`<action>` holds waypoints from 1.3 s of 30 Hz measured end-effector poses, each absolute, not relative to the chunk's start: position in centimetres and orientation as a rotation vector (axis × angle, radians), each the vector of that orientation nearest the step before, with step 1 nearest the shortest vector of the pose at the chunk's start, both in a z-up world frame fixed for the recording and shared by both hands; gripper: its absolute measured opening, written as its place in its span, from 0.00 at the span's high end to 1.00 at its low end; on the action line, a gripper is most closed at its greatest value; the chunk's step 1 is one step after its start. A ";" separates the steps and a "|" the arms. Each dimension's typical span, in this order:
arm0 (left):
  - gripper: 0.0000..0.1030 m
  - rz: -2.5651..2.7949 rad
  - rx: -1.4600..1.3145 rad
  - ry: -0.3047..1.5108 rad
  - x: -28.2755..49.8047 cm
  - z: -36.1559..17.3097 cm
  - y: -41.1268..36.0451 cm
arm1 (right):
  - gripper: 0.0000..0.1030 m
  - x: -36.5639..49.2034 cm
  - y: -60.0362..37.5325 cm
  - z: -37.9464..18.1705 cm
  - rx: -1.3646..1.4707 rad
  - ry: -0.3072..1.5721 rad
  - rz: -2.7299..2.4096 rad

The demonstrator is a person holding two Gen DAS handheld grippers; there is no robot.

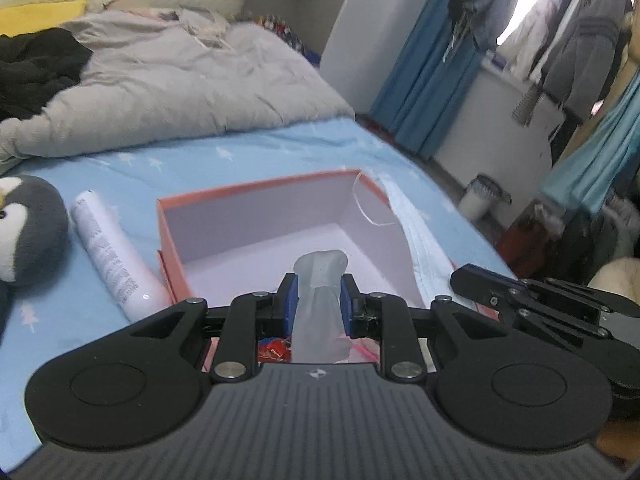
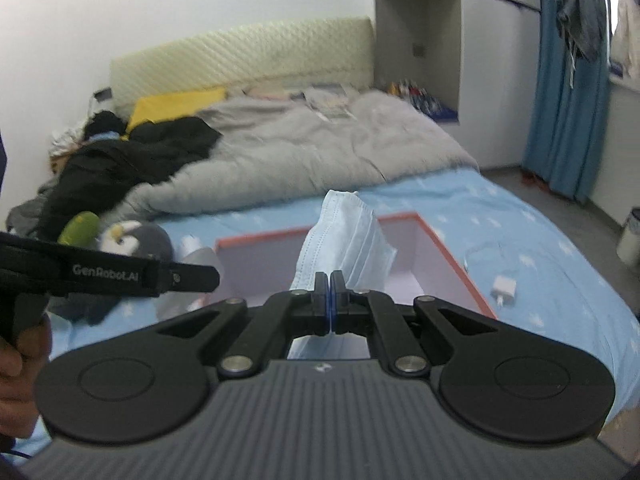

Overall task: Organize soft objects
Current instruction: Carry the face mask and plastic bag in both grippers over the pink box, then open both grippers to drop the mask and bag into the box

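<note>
An open orange box (image 1: 172,240) with a white inside sits on the blue bed sheet; it also shows in the right wrist view (image 2: 452,264). My left gripper (image 1: 319,294) is shut on a translucent plastic bag (image 1: 320,304) and holds it over the box's near side. My right gripper (image 2: 330,304) is shut on a light blue face mask (image 2: 344,240), held above the box. The mask (image 1: 420,240) hangs along the box's right wall in the left wrist view. The right gripper's body (image 1: 540,300) shows at the right there.
A penguin plush (image 1: 28,228) and a white tube (image 1: 116,256) lie left of the box. A grey duvet (image 1: 180,88) and black clothes (image 2: 120,168) cover the far bed. A white charger (image 2: 504,286) lies right of the box. The left gripper body (image 2: 120,274) shows at the left.
</note>
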State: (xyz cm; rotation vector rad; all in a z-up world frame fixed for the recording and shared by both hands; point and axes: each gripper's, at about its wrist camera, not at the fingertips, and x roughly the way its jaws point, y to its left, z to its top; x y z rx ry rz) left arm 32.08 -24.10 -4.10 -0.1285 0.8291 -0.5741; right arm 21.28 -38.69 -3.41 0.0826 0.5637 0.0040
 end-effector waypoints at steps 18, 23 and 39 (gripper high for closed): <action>0.64 -0.551 -0.024 1.010 35.0 -11.0 -26.6 | 0.94 23.3 -41.6 -11.1 0.201 0.795 -0.016; 0.55 -0.554 -0.036 0.967 34.1 -9.3 -25.6 | 0.52 22.8 -41.9 -10.4 0.218 0.774 -0.023; 0.55 -0.606 -0.022 0.742 26.8 0.3 -22.1 | 0.50 16.2 -41.0 -1.8 0.215 0.527 -0.029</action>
